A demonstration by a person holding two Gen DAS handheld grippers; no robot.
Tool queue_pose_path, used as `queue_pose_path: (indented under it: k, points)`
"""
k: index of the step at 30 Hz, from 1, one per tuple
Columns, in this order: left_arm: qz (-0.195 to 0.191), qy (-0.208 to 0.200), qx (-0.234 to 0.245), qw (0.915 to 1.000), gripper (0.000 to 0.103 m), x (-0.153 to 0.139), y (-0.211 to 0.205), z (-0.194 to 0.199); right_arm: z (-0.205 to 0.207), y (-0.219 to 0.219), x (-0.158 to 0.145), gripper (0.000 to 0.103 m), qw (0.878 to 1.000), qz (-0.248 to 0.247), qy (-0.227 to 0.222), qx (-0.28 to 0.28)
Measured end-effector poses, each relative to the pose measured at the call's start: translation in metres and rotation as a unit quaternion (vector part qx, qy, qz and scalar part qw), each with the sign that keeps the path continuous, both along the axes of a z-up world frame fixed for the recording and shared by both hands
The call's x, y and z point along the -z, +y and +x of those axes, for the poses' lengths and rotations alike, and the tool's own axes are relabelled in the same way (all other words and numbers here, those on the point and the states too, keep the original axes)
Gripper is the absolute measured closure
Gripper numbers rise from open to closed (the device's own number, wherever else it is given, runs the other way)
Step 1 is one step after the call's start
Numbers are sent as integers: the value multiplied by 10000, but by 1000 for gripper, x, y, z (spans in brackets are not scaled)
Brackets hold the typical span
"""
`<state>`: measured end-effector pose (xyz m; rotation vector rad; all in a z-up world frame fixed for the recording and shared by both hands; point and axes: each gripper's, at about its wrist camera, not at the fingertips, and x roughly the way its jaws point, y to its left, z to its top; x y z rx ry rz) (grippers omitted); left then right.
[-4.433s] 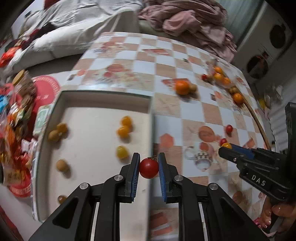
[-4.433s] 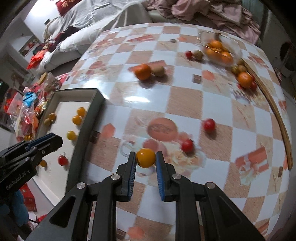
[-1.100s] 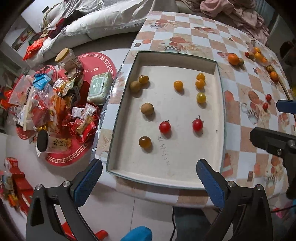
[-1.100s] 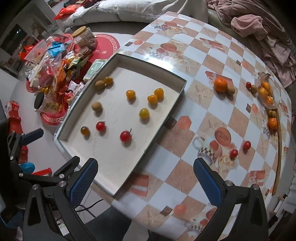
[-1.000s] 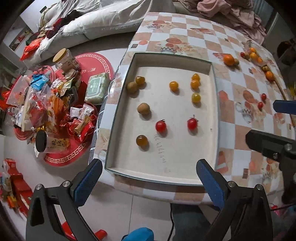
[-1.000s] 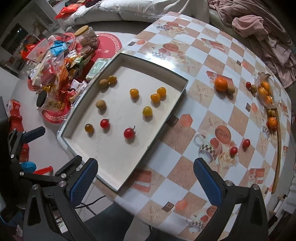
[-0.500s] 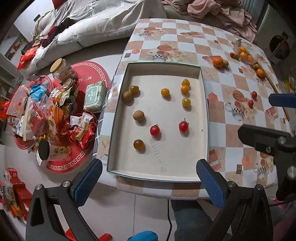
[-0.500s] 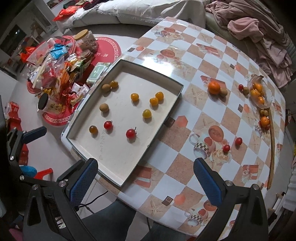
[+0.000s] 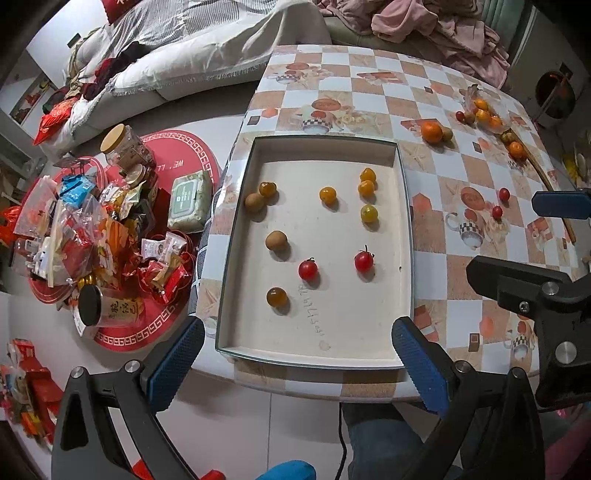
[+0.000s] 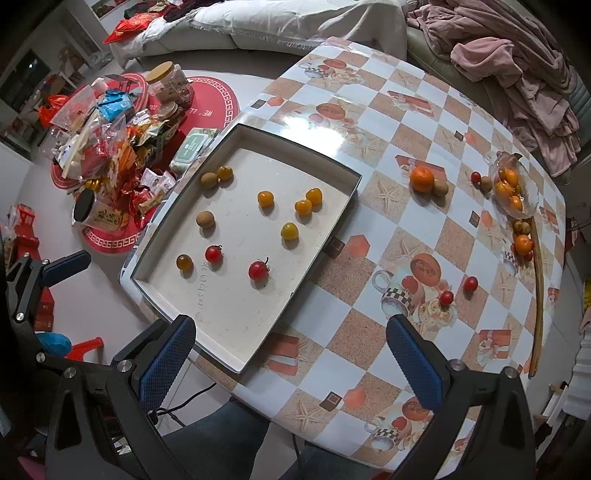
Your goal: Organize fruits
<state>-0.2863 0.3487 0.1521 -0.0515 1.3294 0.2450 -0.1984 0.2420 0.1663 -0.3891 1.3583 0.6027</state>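
Note:
A white tray [image 9: 404,236] on the checkered table holds several small fruits: red tomatoes [image 9: 364,260], yellow ones [image 9: 369,213] and brown ones [image 9: 276,241]. It also shows in the right wrist view [image 10: 334,225]. Loose on the table are two red tomatoes [image 10: 470,284], an orange [image 10: 422,178] and a clear bowl of oranges [image 10: 511,188]. My left gripper [image 9: 297,363] is wide open and empty, high above the tray's near edge. My right gripper [image 10: 291,360] is wide open and empty, high above the table's near side.
A pile of snack packets and jars [image 9: 92,229] lies on red mats on the floor left of the table. A sofa with blankets [image 10: 280,22] and pink clothes [image 10: 517,66] is behind it. A wooden stick [image 10: 538,291] lies along the table's right edge.
Both grippers held tomatoes 4.4 s ago and are now open and empty. Over the last second both have kept rising and pulling back from the table.

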Motion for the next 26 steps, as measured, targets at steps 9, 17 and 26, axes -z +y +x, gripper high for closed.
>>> queue_pose_path:
  k: [9, 17, 26]
  points:
    - [-17, -5, 9, 10000, 1, -1, 0, 1, -2, 1, 1, 0, 10000, -6, -6, -38]
    - [-28, 6, 30, 10000, 1, 2, -3, -1, -2, 2, 2, 0, 10000, -13, -11, -44]
    - [-48, -133, 150, 9998, 1, 3, 0, -6, -2, 3, 2, 0, 10000, -19, -62, -34]
